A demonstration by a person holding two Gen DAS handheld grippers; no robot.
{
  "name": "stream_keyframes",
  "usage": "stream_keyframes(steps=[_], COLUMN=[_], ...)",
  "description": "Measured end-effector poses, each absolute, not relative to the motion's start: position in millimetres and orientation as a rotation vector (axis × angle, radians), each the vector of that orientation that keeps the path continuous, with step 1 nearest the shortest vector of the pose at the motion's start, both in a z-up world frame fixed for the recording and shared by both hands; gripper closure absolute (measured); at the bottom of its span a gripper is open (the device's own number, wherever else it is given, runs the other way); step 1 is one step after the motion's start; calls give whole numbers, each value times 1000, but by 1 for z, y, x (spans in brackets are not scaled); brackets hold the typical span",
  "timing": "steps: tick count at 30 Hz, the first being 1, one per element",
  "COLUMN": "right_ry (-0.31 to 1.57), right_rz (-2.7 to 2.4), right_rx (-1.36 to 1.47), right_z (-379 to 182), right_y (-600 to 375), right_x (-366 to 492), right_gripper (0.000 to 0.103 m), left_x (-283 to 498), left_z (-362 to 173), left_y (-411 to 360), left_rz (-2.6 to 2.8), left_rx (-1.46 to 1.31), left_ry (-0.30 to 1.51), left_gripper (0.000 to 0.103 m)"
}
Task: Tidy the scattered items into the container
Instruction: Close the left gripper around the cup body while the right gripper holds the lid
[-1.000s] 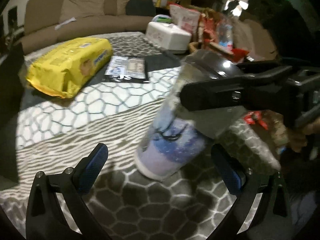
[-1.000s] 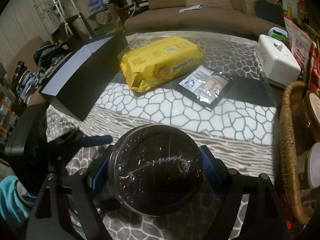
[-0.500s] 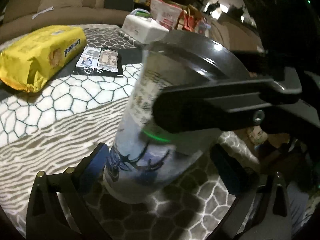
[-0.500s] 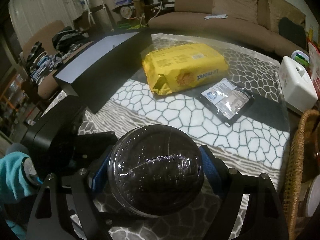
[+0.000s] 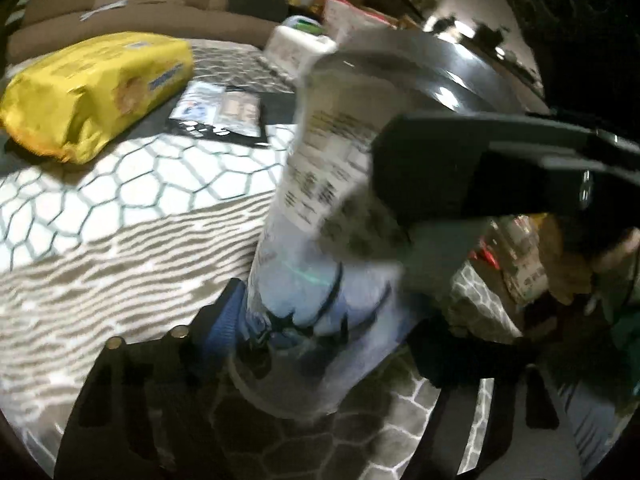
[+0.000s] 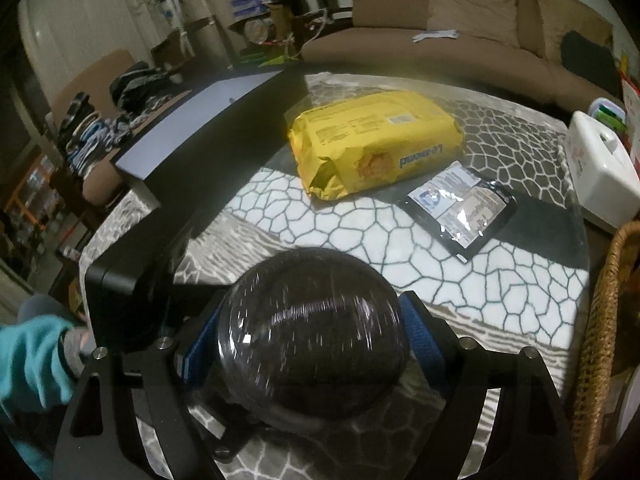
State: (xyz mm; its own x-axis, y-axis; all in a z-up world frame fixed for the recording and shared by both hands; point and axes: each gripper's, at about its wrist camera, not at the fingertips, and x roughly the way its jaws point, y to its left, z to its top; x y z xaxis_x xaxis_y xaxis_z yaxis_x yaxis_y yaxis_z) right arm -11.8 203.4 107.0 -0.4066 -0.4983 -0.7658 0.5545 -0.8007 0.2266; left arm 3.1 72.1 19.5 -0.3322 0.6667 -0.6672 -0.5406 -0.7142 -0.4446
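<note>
A tall clear cup (image 5: 320, 240) with a dark dome lid (image 6: 312, 336) and blue-white print is held between both grippers. My right gripper (image 6: 308, 344) is shut on it just under the lid; its black finger (image 5: 480, 172) crosses the cup in the left wrist view. My left gripper (image 5: 324, 328) has its blue pad (image 5: 230, 320) against the cup's lower left side; its right finger is hidden behind the cup. A yellow packet (image 6: 376, 144) and a black sachet (image 6: 460, 208) lie on the table beyond. A black box (image 6: 208, 136) stands at the left.
A white lidded tub (image 6: 600, 172) sits at the right edge of the patterned table (image 6: 400, 248). A wicker basket (image 6: 600, 320) stands close at the right. A brown sofa (image 6: 440, 40) runs along the back. Shelves and clothes fill the left.
My left gripper has moved in and narrowed around the cup's lower part. My right gripper still holds the cup and has shifted a little.
</note>
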Motion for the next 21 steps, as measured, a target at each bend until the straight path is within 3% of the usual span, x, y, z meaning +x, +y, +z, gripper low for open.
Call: stream_keyframes(steps=[3,6,8,9,15,21], right_ry=[-56,-250,-272,-303,-477,-847], right_rz=[-2257,-2239,-2244,-2240,-2256,-2168], right_rx=[1190,1221,1241,1246,1355,1502], right_z=[103,88,82,79,57,25], right_y=[219,236,237,238,252,270], right_x=[-13,-15,-17,-18,-31,-43], right_gripper=[13,13,26,27,21,16], left_x=[4,7,10,11,13,22], left_z=[16,15,17,18,19,19], left_y=[66,65,71,73,76,89], left_rz=[2138,2191,2215,2217,2230,2227], left_rx=[-1155,-1153,-1139,-1135,-1136,-1150], left_ry=[-221,-228,-193,-180,-169,-114], left_gripper=[45,46,46,46,46,46])
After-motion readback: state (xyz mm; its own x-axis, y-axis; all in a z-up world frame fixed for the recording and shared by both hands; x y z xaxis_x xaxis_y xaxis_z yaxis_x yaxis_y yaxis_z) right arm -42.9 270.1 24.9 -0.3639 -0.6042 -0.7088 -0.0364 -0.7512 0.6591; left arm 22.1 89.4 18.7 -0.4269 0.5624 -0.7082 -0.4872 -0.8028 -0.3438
